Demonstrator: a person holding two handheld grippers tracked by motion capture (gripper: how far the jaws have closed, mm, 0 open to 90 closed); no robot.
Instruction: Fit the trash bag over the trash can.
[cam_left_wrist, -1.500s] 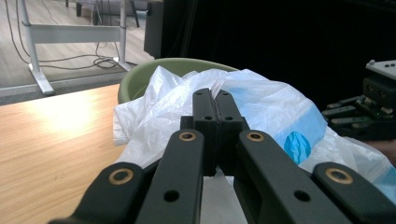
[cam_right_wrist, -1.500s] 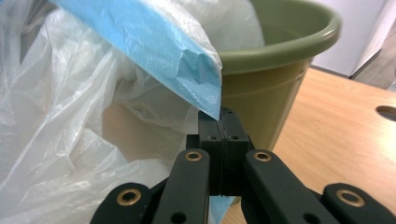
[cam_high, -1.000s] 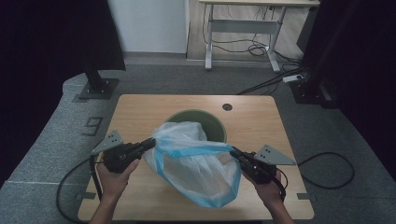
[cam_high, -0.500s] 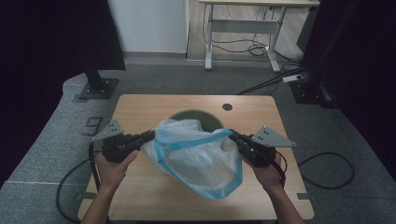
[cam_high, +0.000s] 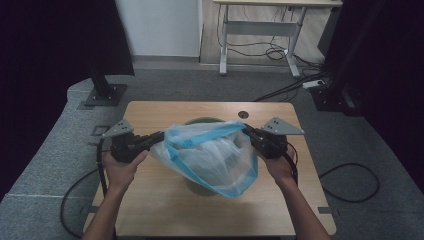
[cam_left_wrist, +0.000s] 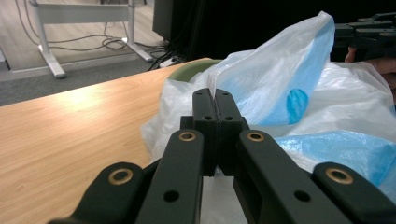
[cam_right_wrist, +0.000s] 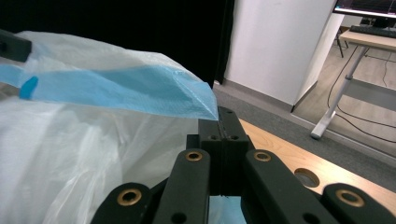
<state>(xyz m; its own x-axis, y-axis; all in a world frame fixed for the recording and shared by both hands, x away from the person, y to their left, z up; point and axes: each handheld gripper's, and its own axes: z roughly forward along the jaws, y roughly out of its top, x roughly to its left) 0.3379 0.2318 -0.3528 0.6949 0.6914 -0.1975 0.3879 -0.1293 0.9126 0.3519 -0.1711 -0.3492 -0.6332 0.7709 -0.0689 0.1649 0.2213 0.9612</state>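
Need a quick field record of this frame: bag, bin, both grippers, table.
bag: white plastic bag with blue rim, stretched open between the two grippers
bin: green bin on the table, under the bag, mostly covered
left gripper: shut on the bag's left edge
right gripper: shut on the bag's right edge
table: wooden top, round hole near the far edge
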